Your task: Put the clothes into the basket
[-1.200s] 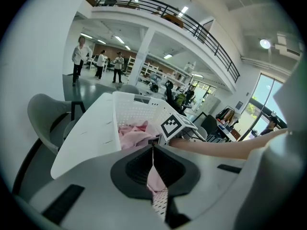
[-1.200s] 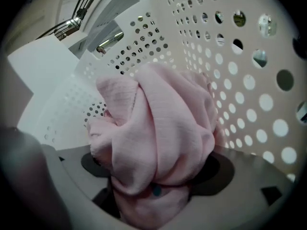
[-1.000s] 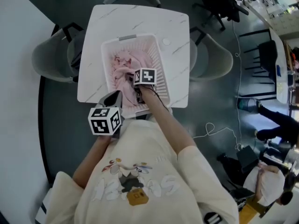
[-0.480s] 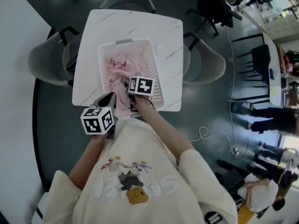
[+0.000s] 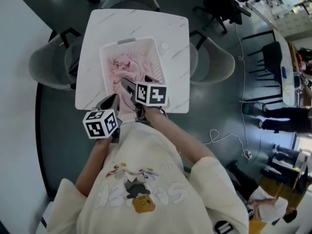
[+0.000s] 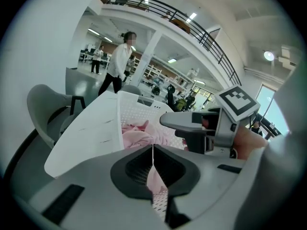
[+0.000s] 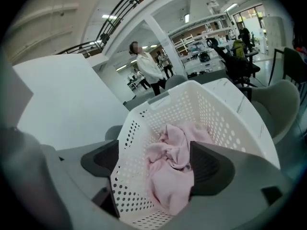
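Observation:
A white perforated basket (image 5: 155, 62) stands on the white marble table (image 5: 175, 48) and holds crumpled pink clothes (image 5: 124, 67). My right gripper (image 5: 125, 82) hangs above the basket's near half. It is open, and in the right gripper view (image 7: 156, 166) the pink clothes (image 7: 168, 145) lie loose between the jaws down in the basket (image 7: 211, 114). My left gripper (image 5: 111, 100) is shut at the table's near edge, left of the basket. Its view (image 6: 153, 150) looks past the basket wall (image 6: 132, 109) at the clothes (image 6: 136, 135) and the right gripper (image 6: 192, 123).
Grey chairs stand left (image 5: 46, 62) and right (image 5: 217, 65) of the table, and a black office chair (image 5: 224, 4) is farther back. A white cable (image 5: 224, 138) lies on the dark floor at right. A person (image 6: 117, 68) walks beyond the table.
My right gripper has risen out of the basket and drawn back toward its near rim. The left gripper stays at the table's near edge.

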### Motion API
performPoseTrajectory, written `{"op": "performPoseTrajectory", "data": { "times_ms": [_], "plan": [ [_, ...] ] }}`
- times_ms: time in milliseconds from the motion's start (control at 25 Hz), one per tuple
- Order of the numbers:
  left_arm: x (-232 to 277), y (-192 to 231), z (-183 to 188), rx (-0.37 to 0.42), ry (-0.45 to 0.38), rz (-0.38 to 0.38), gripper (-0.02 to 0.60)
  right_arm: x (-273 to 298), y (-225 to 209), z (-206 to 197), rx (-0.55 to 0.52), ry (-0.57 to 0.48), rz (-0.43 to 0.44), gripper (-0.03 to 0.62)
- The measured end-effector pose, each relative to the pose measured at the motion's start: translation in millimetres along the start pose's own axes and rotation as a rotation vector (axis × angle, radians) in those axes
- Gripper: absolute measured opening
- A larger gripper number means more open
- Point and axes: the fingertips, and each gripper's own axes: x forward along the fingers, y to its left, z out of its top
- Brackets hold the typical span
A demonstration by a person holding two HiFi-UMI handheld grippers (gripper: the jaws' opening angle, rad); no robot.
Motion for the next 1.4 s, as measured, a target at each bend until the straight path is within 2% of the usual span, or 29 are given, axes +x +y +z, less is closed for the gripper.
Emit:
{"op": "performPoseTrajectory", "data": {
  "times_ms": [120,280,400,520,760,920,1000,1120,1240,1400],
  "plan": [
    [-1,-1,-1,-0.007,0.002,-0.008,0.015,-17,9,6,-0.052,-0.040,0.039,0.446],
    [2,-3,-2,0.004,0.014,-0.021,0.015,-37,17,1,-0.046,-0.069,0.098,0.446],
    [1,-4,-3,0.008,0.018,-0.021,0.015,-52,20,-6,-0.078,-0.113,0.110,0.446],
    [1,-4,-2,0.023,0.015,-0.006,0.015,-66,22,-10,-0.155,-0.161,0.112,0.446],
    [0,-13,-2,0.130,-0.007,0.042,0.015,-94,24,-17,-0.352,-0.274,0.094,0.445],
    [-17,-28,2,0.203,-0.085,0.072,0.015,-106,19,-23,-0.351,-0.312,0.098,0.434],
    [-29,-40,5,0.238,-0.123,0.078,0.015,-117,15,-23,-0.344,-0.339,0.098,0.371],
    [-46,-60,8,0.246,-0.173,0.074,0.015,-138,16,-20,-0.327,-0.379,0.128,0.169],
    [-63,-79,11,0.214,-0.218,0.053,0.015,-162,30,-10,-0.349,-0.426,0.186,0.110],
    [-93,-113,14,0.207,-0.288,0.028,0.015,-204,54,-3,-0.410,-0.485,0.245,0.090]
  ]
}}
